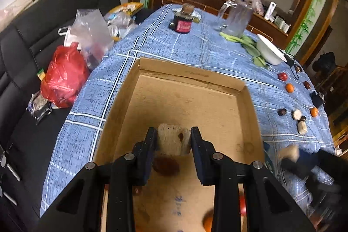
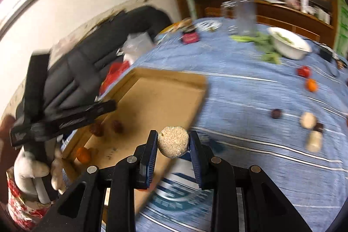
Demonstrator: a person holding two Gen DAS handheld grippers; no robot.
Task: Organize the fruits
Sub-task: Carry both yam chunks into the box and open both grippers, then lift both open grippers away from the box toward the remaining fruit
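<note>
Over the cardboard box [image 1: 187, 105], the left gripper [image 1: 174, 140] is clamped on a foam-netted fruit [image 1: 171, 141]; a dark red fruit [image 1: 166, 163] lies at its 6 o'clock. The right gripper [image 2: 173, 141] pinches a round netted fruit [image 2: 173, 141], the box [image 2: 152, 101] at its 10 o'clock, loose fruits [image 2: 307, 120] on the blue tablecloth [image 2: 250, 101] at 3 o'clock.

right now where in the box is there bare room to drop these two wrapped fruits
The far half of the shallow brown cardboard box is bare, from its back wall down toward the left tool. The near end is crowded: dark red fruits and a small orange fruit lie there. The right tool hangs over the blue plaid tablecloth, beside the box.
</note>
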